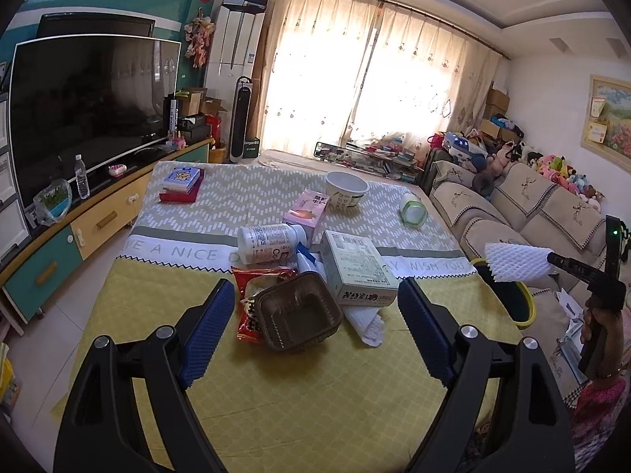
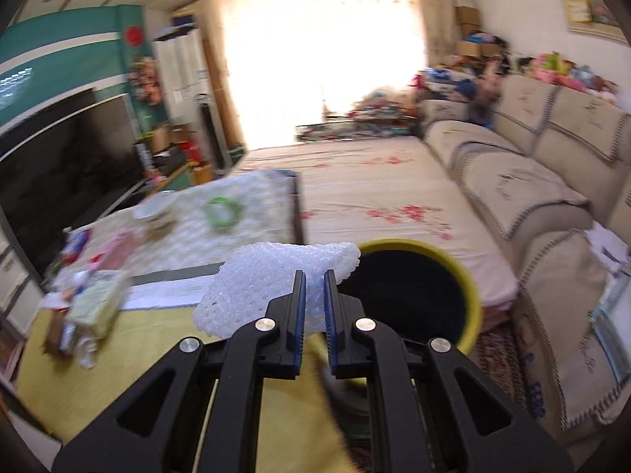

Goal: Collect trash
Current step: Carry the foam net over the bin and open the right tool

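- The right gripper [image 2: 314, 276] is closed on a white foam net sleeve [image 2: 268, 280] — a soft mesh w/ a bubbly, open-cell texture, pinched at one end between the blue ribbed pads [image 2: 300, 295].
- The sleeve is held in the air, just left of the bin mouth in the right wrist view; its far tip reaches the rim.
- The bin [image 2: 471, 295] is round, w/ a yellow rim and a dark inside, and is placed beside the table edge, near the beige sofa [image 2: 512, 181].
- In the left wrist view the same sleeve [image 1: 516, 262] is seen over the bin [image 1: 526, 317], at the right side of the table.
- The left gripper [image 1: 315, 307] is wide open; nothing is between its pads, and it is held above the yellow quilted-pattern cloth [image 1: 315, 394].
- Ahead of it a pile of trash is seen: a brown ribbed plastic tray [image 1: 297, 311] on a red snack bag [image 1: 252, 295], a pale-green cardboard box [image 1: 357, 270], a white cylindrical bottle [image 1: 270, 242] on its side, a pink carton [image 1: 307, 209].
- Farther back a white paper bowl [image 1: 346, 191] stands upright, and a round jar w/ green rim [image 1: 413, 209] is lying down.
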A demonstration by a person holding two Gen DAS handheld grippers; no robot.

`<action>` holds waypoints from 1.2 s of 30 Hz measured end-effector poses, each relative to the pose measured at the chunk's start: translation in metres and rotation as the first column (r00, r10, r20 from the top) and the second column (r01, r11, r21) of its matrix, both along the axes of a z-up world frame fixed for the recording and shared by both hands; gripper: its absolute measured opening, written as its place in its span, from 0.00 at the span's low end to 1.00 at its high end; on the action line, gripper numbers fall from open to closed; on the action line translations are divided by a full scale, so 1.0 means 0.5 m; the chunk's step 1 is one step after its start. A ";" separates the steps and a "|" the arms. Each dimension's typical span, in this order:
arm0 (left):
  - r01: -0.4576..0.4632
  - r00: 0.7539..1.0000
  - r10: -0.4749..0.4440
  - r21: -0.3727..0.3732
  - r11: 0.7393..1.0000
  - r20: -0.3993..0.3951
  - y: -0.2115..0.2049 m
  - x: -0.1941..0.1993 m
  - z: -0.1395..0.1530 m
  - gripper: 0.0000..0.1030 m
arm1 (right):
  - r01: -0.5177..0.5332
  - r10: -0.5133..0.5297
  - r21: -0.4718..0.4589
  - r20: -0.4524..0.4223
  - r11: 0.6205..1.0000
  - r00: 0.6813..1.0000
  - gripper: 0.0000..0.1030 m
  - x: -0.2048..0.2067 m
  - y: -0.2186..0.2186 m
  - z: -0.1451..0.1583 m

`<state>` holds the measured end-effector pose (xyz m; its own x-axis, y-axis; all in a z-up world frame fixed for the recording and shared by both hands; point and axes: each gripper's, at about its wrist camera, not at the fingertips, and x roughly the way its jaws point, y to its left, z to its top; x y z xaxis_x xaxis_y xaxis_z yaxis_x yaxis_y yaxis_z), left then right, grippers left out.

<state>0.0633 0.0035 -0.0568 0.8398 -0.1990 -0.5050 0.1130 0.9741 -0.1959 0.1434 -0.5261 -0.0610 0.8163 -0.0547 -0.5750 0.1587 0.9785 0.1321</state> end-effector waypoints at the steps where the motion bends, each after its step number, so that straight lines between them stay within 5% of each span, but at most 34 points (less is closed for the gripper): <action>1: 0.003 1.000 -0.003 0.002 1.000 -0.002 -0.003 0.002 -0.002 0.81 | 0.038 -0.039 -0.016 -0.014 0.999 0.999 0.09 0.008 -0.018 -0.010; 11: 0.036 0.999 -0.036 0.027 0.999 -0.013 -0.037 0.017 -0.003 0.81 | 0.190 -0.199 -0.080 -0.111 0.978 0.974 0.14 0.085 -0.116 -0.112; 14: 0.041 0.999 -0.041 0.032 0.999 -0.017 -0.041 0.020 -0.005 0.81 | 0.217 -0.225 -0.079 -0.113 0.973 0.968 0.36 0.099 -0.129 -0.125; 31: 0.081 0.993 -0.078 0.031 0.996 -0.086 -0.055 0.058 -0.048 0.81 | 0.118 -0.120 -0.024 -0.106 0.993 0.987 0.45 0.058 -0.042 -0.121; 36: 0.090 0.990 -0.082 0.068 0.994 -0.118 -0.076 0.081 -0.073 0.63 | 0.099 -0.100 -0.016 -0.117 0.995 0.988 0.45 0.060 -0.027 -0.128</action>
<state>0.1038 -0.0347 -0.0935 0.7566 -0.2272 -0.6131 0.1781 0.9739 -0.1411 0.1733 -0.5397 -0.1248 0.7332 -0.1382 -0.6658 0.2688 0.9583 0.0970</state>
